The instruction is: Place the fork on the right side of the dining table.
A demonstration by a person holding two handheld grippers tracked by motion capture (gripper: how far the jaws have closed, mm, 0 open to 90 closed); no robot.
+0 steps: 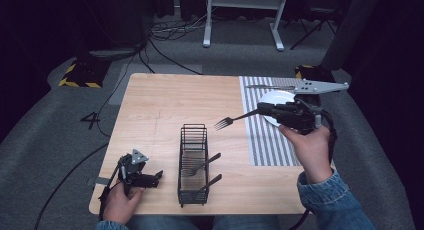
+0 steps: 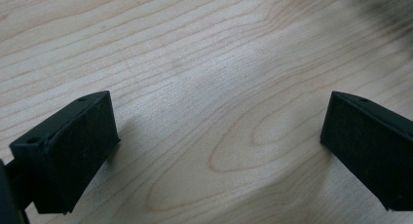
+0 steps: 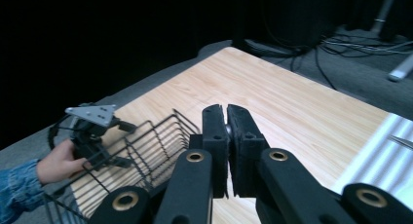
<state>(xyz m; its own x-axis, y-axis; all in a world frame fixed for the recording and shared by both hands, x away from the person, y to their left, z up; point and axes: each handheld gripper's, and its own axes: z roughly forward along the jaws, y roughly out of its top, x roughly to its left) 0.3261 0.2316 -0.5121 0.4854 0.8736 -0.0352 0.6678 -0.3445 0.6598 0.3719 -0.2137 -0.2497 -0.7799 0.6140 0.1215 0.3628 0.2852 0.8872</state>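
1. A fork is pinched by its handle end in the right gripper, held up off the table, tines pointing left. In the right gripper view the jaws are pressed together on something thin, with a bit of metal glimpsed between the pads.
2. The fork's long axis runs roughly left-right, handle a little higher and farther than the tines.
3. A black wire basket sits near of and slightly left of the tines, with two other forks already leaning in it, so it's probably where this one's headed.
4. For that, the fork would likely need carrying nearer and tipping tines-down.
5. The left gripper rests low at the near-left corner, jaws spread over bare wood, just left of the basket. The right one is clearly doing the work here.
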